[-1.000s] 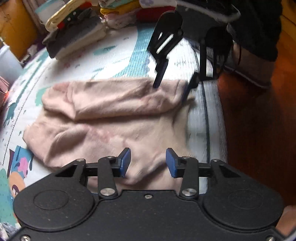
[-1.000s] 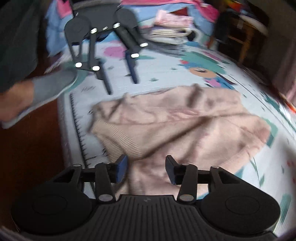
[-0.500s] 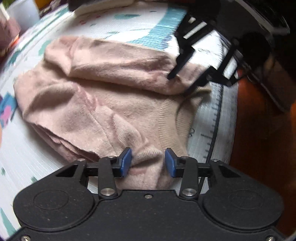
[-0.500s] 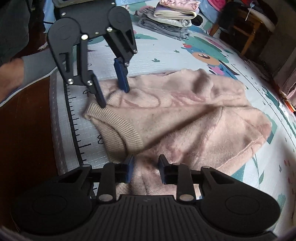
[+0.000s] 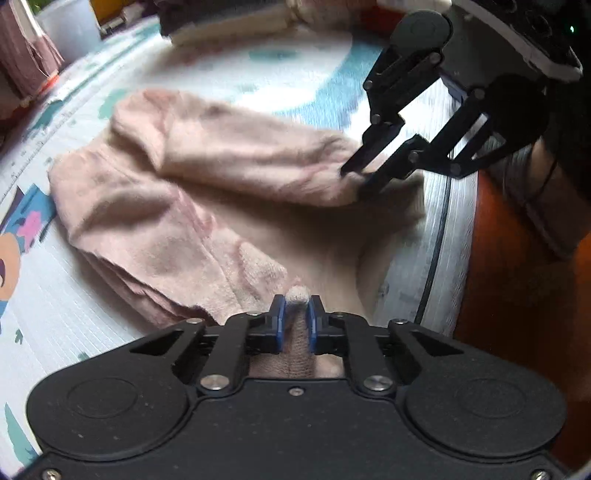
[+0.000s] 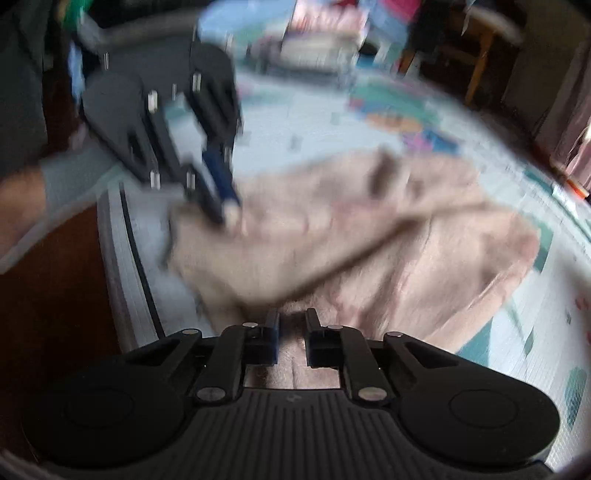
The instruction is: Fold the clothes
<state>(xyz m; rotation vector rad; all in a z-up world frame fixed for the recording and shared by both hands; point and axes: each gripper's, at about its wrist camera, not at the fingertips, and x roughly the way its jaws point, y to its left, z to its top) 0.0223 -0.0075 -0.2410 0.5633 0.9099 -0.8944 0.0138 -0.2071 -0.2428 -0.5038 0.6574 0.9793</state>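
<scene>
The sweater lies on the mat, partly folded, with one sleeve laid across its body. It spreads forward and to the left of the left hand-held gripper, and forward and to the right of the right hand-held gripper. Its long axis runs from the two held corners out to the far rounded end, away from both grippers; the edge between the corners runs crosswise, along the mat's border next to the wooden floor.

The left hand-held gripper is closed on a pinch of the near edge, a tuft of pink knit showing between its blue pads. In the same view the right hand-held gripper comes in from the front right with its fingertips sunk into the sleeve's end, and from its own blurred camera the fabric sits between nearly closed jaws, so it looks clamped on the sweater too. Each gripper has its own corner and neither is nearer the middle.

The coming move seems to be carrying this held edge forward along the long axis toward the far end, both corners travelling level so the fold stays square. Beyond the sweater, a pile of clothes sits at the mat's far side.
</scene>
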